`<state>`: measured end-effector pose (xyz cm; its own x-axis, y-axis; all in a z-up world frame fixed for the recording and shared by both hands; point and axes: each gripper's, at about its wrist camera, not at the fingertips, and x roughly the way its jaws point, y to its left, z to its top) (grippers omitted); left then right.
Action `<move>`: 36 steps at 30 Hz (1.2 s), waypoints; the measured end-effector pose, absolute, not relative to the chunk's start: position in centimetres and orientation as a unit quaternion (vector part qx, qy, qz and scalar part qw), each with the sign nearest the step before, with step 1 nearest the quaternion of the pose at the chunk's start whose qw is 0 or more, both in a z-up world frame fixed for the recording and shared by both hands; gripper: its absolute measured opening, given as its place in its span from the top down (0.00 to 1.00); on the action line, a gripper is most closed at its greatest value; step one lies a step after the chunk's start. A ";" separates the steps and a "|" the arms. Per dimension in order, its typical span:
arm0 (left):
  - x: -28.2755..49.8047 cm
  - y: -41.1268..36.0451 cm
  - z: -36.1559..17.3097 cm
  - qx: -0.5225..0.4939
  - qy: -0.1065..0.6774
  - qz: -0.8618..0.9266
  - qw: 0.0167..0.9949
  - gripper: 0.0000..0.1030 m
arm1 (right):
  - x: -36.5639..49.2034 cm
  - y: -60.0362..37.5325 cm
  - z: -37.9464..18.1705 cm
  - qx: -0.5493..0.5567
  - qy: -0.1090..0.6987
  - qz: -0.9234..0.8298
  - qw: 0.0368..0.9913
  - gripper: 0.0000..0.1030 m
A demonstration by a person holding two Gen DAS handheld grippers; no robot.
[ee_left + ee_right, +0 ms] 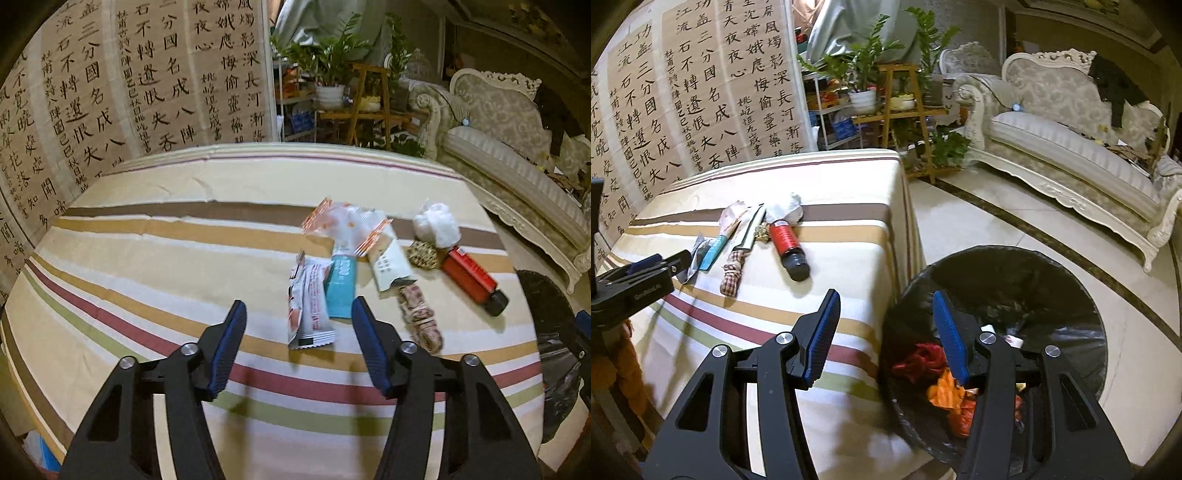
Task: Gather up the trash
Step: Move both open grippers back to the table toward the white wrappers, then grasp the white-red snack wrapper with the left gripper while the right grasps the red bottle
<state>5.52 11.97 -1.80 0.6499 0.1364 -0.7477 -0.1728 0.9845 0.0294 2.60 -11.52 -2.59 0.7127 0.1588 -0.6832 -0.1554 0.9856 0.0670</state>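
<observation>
Blue-padded fingers (229, 350) of the left gripper (298, 313) spread wide, nothing between them; it hangs over the striped tablecloth (147, 280), near end of a white snack wrapper (308, 314) lying in the gap as seen from the left wrist. Whether a pad touches the wrapper: cannot tell.

Right gripper (886, 302) likewise released and empty, fingers (947, 336) apart. Left finger sits over the table edge, right finger over the trash bin (1082, 295).

Trash on the cloth, clustered toward the table's right side:
- white snack wrapper, nearest the left gripper
- teal packet (341, 288) just beside it, touching or overlapping
- crumpled clear wrapper with orange print (338, 221) behind these
- pale carton sleeve (389, 266), tilted, partly over the teal packet's far end
- patterned bundle tied with cord (421, 314) at the sleeve's near end
- small woven round piece (422, 254) between sleeve and bottle
- red bottle with black cap (471, 278), on its side, cap toward camera
- white wadded tissue (436, 223) at the bottle's far end

Bin lined with a black bag, on the tiled floor hard against the table's right corner. Inside: red and orange crumpled scraps (945, 391), a small white piece near the right finger.

Left gripper visible at the left edge of the right wrist view (652, 266), close to the white wrapper.

Behind: calligraphy screen (110, 92), potted plants (328, 62), ornate sofa (1071, 122).
</observation>
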 end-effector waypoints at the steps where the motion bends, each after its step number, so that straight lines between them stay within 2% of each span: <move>1: 5.7 12.2 -2.0 -0.027 0.415 0.082 0.906 0.50 | 2.8 -11.3 -2.6 0.001 0.371 0.087 0.925 0.51; 6: 6.1 12.8 -2.6 -0.037 0.430 0.073 0.899 0.61 | 3.4 -10.2 -2.8 -0.004 0.375 0.097 0.922 0.51; 15: 6.5 13.1 -2.8 -0.047 0.436 0.055 0.897 0.61 | 4.1 -8.6 -2.9 -0.011 0.379 0.114 0.918 0.51; 17: 6.5 13.1 -2.8 -0.044 0.437 0.053 0.897 0.70 | 4.2 -8.1 -2.8 -0.014 0.378 0.119 0.918 0.51; 18: 6.5 13.0 -2.8 -0.040 0.435 0.054 0.898 0.72 | 4.3 -7.8 -2.8 -0.016 0.378 0.121 0.918 0.51; 36: 4.8 16.0 -2.5 -0.049 0.422 0.086 0.901 0.72 | 8.4 -2.8 -3.8 -0.054 0.405 0.165 0.898 0.51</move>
